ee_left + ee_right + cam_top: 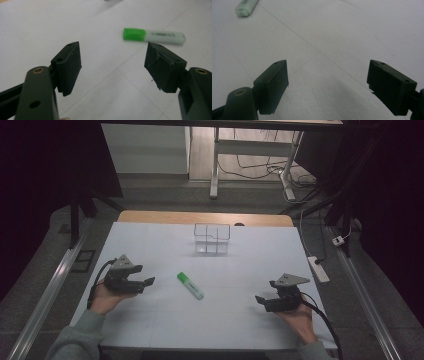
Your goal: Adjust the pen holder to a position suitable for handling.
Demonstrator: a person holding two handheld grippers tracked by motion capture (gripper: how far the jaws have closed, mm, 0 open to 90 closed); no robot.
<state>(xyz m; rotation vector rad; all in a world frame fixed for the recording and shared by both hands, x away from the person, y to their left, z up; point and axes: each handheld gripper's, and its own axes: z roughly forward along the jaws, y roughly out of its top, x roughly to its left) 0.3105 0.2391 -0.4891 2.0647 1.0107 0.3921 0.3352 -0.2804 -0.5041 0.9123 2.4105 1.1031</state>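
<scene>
Both grippers wide and empty, left gripper [148,281] nearest the marker [190,285] lying mid-table between it and right gripper [260,299]; a skewed closing could roll the marker away.

A wooden table [150,216] carries a white sheet [165,320] covering nearly all of its top. On the sheet lie a green highlighter [190,285] near the middle and a clear plastic box [212,239] farther back.

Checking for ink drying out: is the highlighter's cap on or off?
On. The green cap sits on the end of the highlighter, which lies flat on the table.
</scene>
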